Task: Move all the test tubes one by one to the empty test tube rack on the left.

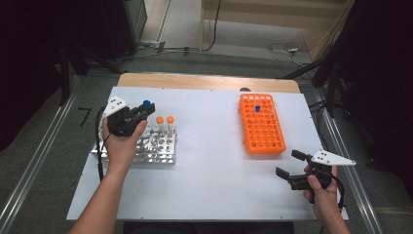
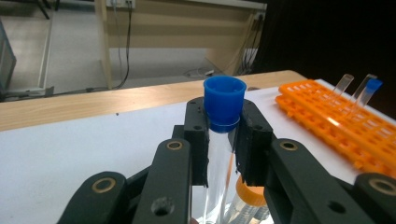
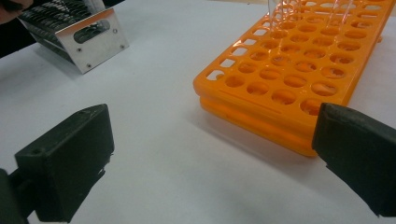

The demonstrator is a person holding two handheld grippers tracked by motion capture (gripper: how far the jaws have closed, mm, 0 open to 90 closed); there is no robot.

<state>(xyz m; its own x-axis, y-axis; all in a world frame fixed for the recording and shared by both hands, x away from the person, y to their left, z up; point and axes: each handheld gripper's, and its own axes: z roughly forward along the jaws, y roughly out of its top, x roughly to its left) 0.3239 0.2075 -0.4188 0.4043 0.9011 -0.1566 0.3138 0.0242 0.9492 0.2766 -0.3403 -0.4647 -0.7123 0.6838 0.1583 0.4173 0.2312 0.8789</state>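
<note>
Blue-capped tube (image 2: 223, 121) was clamped in the left gripper (image 1: 138, 113) just above the metal rack (image 1: 156, 146), where two orange-capped tubes (image 1: 164, 120) stood; judging by the one blue-capped tube in the orange rack (image 1: 263, 127), the transfer looked barely begun. Spread and holding nothing, the right gripper (image 1: 288, 165) waited near that rack. Underneath lay a white worktop (image 1: 214, 161) on a wooden board, with grey floor and loose cables beyond.
</note>
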